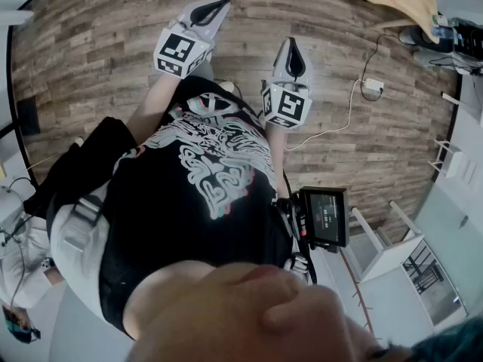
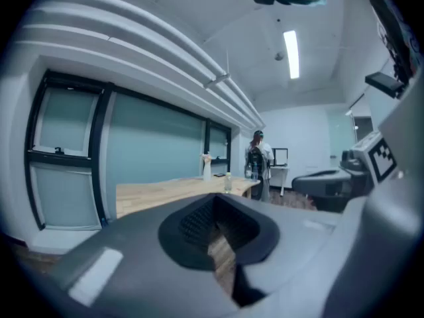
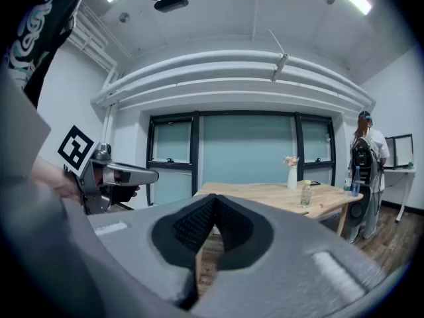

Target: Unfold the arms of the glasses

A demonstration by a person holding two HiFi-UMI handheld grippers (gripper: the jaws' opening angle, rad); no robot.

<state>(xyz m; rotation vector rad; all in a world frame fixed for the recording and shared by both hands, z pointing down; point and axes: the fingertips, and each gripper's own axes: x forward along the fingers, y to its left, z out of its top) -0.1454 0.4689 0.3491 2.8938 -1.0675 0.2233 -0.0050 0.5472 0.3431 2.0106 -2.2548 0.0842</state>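
No glasses show in any view. In the head view both grippers are held out level over the wooden floor (image 1: 90, 59), in front of the person's black printed shirt. My left gripper (image 1: 210, 10) is shut with nothing between its jaws; in its own view the pads (image 2: 199, 220) meet. My right gripper (image 1: 293, 54) is shut too and holds nothing, and in the right gripper view its ribbed pads (image 3: 195, 224) touch. Each gripper shows in the other's view: the right one (image 2: 329, 185) and the left one (image 3: 126, 175).
A long wooden table (image 3: 265, 194) stands ahead by the glass wall, with a vase (image 3: 290, 174) and a clear bottle (image 3: 305, 195) on it. A person with a backpack (image 3: 366, 171) stands at its right end. A white cable (image 1: 343, 119) lies on the floor.
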